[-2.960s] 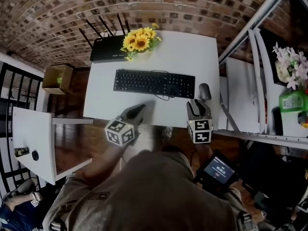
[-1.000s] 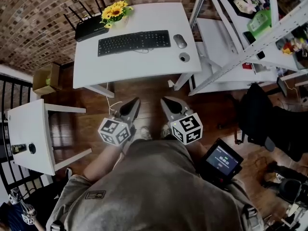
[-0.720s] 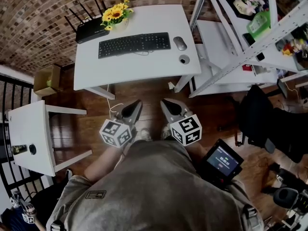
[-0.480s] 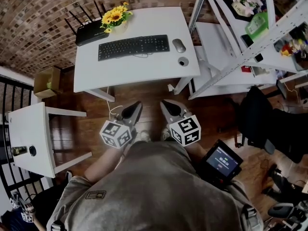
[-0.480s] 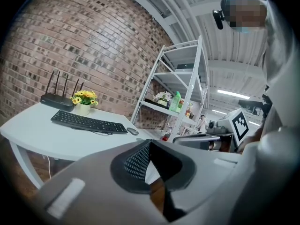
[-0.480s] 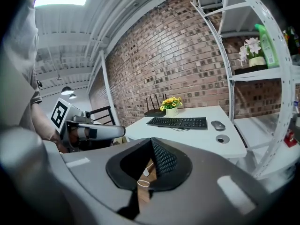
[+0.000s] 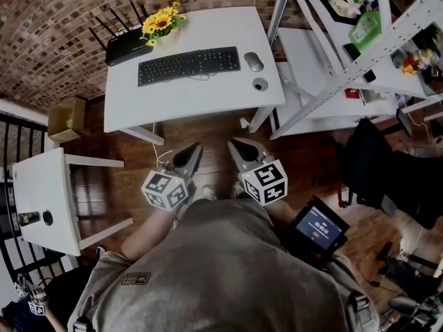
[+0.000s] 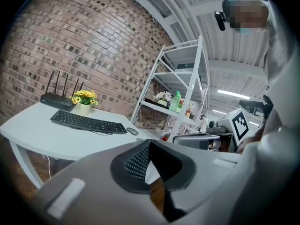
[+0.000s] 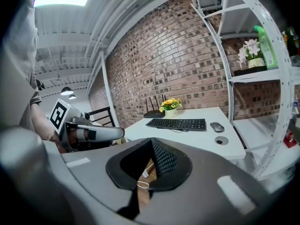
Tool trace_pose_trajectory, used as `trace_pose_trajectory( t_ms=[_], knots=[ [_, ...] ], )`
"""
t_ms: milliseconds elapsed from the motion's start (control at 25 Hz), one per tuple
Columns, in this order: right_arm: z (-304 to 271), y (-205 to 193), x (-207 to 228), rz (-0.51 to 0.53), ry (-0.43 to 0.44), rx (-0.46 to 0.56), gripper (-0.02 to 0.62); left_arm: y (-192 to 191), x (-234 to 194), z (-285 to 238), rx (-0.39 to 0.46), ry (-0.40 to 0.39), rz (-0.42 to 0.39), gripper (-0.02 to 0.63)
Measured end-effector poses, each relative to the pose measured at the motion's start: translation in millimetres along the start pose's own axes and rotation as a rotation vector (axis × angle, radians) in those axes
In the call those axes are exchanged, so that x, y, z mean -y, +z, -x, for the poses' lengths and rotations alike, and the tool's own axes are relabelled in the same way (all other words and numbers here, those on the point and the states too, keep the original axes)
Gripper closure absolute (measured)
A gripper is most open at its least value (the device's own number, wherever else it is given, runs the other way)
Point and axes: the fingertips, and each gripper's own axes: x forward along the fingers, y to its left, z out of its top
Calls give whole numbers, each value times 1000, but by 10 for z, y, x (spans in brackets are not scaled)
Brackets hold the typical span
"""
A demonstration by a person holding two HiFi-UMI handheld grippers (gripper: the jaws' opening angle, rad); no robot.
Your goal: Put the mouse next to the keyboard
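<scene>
I'm seeing the mouse point(image 7: 254, 61) lying on the table point(image 7: 194, 101) just to the right of the keyboard point(image 7: 188, 65), close beside it but apart, so I'm judging the placing done. I'm holding the left gripper point(image 7: 194, 147) and right gripper point(image 7: 234, 144) over the floor, well short of the table. Both have their jaws pressed together on nothing. I'm planning no reach forward, since any pass near the table edge risks nudging the mouse.
</scene>
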Motion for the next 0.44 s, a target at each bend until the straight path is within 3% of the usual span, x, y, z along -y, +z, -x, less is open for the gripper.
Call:
trace_pose_trajectory(
  t_ms=[440],
  knots=[
    [7, 44, 140, 3, 8, 13, 583, 37, 29, -92, -11, 17, -10, 606]
  ],
)
